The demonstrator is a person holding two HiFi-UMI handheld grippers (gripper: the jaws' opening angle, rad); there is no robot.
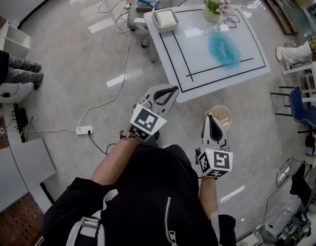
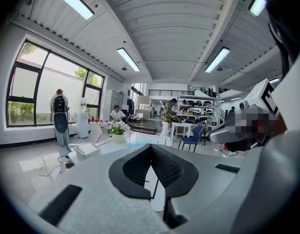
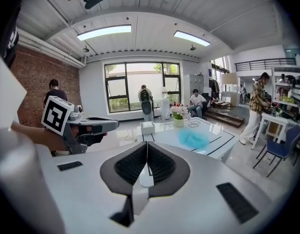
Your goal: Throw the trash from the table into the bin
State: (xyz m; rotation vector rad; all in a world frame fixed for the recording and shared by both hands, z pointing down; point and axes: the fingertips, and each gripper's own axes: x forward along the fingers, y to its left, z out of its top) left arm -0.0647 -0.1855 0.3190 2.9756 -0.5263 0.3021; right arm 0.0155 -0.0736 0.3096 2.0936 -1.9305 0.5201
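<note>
A crumpled light-blue piece of trash (image 1: 224, 47) (image 3: 194, 139) lies on the white table (image 1: 199, 73) (image 3: 162, 135) marked with black lines. A round tan bin (image 1: 226, 115) stands on the floor just off the table's near edge. My right gripper (image 1: 212, 118) (image 3: 147, 144) is shut and empty, its tip over the bin's rim in the head view. My left gripper (image 1: 173, 90) (image 2: 151, 146) is also shut with nothing in it, and points at the table's near corner. Both are short of the trash.
On the table's far side stand a white box (image 1: 165, 19) and a flower pot (image 1: 213, 6). A power strip (image 1: 84, 130) and cables lie on the floor to the left. A blue chair (image 1: 304, 110) stands right. People stand far off.
</note>
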